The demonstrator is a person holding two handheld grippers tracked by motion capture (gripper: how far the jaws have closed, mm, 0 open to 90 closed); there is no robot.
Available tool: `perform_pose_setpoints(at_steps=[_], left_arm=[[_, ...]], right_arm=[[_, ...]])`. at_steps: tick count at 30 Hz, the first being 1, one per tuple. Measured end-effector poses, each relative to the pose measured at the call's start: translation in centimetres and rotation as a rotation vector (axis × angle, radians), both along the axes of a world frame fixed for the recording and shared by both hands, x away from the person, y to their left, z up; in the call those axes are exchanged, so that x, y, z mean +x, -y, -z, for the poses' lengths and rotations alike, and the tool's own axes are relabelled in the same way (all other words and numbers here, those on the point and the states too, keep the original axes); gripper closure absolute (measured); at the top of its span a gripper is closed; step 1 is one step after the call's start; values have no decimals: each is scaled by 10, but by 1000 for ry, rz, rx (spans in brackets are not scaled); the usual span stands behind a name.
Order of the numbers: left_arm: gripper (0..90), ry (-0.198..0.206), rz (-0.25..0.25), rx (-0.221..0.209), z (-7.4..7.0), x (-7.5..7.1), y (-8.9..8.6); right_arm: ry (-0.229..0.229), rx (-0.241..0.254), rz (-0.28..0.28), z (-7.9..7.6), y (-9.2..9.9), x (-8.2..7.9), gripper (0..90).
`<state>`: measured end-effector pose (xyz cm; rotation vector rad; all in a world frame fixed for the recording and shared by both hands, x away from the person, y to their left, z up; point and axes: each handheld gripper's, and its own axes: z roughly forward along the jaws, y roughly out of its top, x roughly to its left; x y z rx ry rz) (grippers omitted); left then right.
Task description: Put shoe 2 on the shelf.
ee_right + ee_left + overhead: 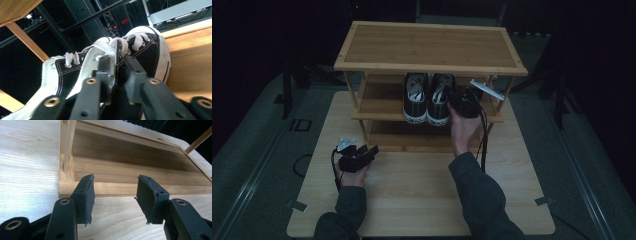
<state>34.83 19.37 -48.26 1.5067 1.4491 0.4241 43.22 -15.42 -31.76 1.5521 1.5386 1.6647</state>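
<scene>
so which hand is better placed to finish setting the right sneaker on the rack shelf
The right. Its gripper sits at the right sneaker on the middle shelf, jaws astride the shoe's side wall. The left gripper rests open on the table, away from both shoes.

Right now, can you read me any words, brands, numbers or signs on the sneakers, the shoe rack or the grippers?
None can be read.
Black sneakers on the rack's middle shelf: a dark strip on each white toe cap, too small and blurred to read.
Right gripper at the right sneaker's laces: no lettering visible.
Left gripper and wooden table: no markings visible.
</scene>
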Motion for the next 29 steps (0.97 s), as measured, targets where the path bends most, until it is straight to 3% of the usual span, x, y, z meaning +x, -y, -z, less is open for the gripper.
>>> perform_pose_setpoints(at_steps=[10,18,24,29], left_arm=[[489,-3,-2,3,1,0,0],[489,-9,-2,7,2,1,0],[485,-11,-2,8,2,1,1],[484,-10,-8,7,2,1,0]], right_arm=[[42,-28,-31,-3,17,-20,654],[62,-63,-104,-6,39,-42,650],[55,-130,-144,-1,55,-58,636],[5,-222,-177,14,69,-68,606]])
